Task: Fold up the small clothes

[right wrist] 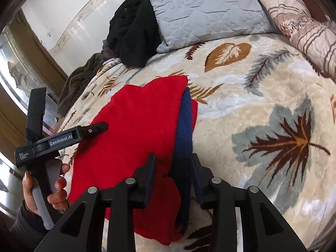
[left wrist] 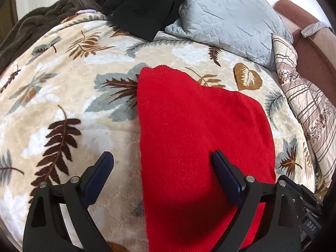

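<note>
The right tongs [right wrist: 171, 178] pinch the red sweater [right wrist: 134, 130] by its blue trim [right wrist: 184, 126] to fold it, while the left tongs [left wrist: 161, 159] hover apart above its edge

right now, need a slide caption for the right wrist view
Right gripper straddles the red sweater's navy edge on a leaf-print blanket.

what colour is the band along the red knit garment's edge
Dark navy blue band, clearest in the right wrist view.

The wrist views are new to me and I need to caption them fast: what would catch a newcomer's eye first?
The bright red knit garment lies partly folded mid-bed on the leaf-patterned blanket, with a navy band along its right edge. The left gripper hovers open over it. At the bed's head, black clothes are heaped beside a grey quilted pillow.
</note>
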Available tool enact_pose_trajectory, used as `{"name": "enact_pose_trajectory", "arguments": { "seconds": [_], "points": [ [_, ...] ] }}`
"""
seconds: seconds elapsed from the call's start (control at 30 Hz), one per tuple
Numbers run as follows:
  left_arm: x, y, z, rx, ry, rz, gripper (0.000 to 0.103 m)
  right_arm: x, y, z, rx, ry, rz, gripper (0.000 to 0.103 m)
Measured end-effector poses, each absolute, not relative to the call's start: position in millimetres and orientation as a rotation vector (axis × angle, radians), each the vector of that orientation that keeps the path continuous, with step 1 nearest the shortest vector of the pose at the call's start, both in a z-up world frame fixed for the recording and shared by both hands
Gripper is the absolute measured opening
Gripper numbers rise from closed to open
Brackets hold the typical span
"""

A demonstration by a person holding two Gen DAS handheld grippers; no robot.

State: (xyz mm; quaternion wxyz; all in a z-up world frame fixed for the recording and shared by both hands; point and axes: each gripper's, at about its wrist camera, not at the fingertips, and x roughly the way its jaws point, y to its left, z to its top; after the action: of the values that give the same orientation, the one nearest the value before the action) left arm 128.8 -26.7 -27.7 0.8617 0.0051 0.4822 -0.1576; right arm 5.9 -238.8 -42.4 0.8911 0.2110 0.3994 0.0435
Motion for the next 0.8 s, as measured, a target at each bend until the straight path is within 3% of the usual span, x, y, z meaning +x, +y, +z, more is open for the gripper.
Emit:
{"name": "enact_pose_trajectory", "arguments": {
  "seconds": [0.13, 0.17, 0.2, 0.23, 0.27, 0.37, 0.47, 0.67, 0.73, 0.8],
  "points": [
    [126.9, -25.8, -23.3, 0.011, 1.029, -0.324, 0.095, 11.9, -235.6, -49.8, 0.461, 0.859, 0.134, 0.04],
    [126.0, -23.8, -20.2, 0.005, 1.036, -0.333, 0.095, 11.7, -234.7, -49.4, 0.456, 0.857, 0.142, 0.032],
    [124.8, -21.3, -16.0, -0.001, 1.04, -0.344, 0.095, 10.5, -233.2, -46.4, 0.442, 0.841, 0.173, 0.016],
    [122.1, -16.4, -9.3, -0.012, 1.04, -0.356, 0.094, 8.5, -232.8, -41.7, 0.42, 0.82, 0.175, 0.013],
    [118.0, -9.6, -1.6, -0.024, 1.03, -0.365, 0.094, 6.3, -233.3, -37.1, 0.41, 0.798, 0.18, 0.001],
    [106.4, 7.5, 10.3, -0.04, 1.01, -0.381, 0.095, 1.5, -242.1, -30.4, 0.406, 0.749, 0.154, 0.0],
    [98.3, 10.3, -9.2, 0.031, 1.061, -0.361, 0.095, 10.6, -250.7, -54.6, 0.432, 0.857, 0.122, 0.0],
    [95.7, 16.1, -34.0, -0.034, 1.118, -0.387, 0.096, 19.0, -264.4, -52.6, 0.65, 0.782, 0.156, 0.009],
    [97.9, 15.2, -33.5, -0.041, 1.132, -0.389, 0.096, 29.6, -256.8, -46.3, 0.647, 0.764, 0.176, 0.019],
    [96.8, 13.4, -33.0, -0.028, 1.129, -0.389, 0.096, 46.5, -241.6, -49.5, 0.587, 0.812, 0.181, 0.044]
  ]
}}
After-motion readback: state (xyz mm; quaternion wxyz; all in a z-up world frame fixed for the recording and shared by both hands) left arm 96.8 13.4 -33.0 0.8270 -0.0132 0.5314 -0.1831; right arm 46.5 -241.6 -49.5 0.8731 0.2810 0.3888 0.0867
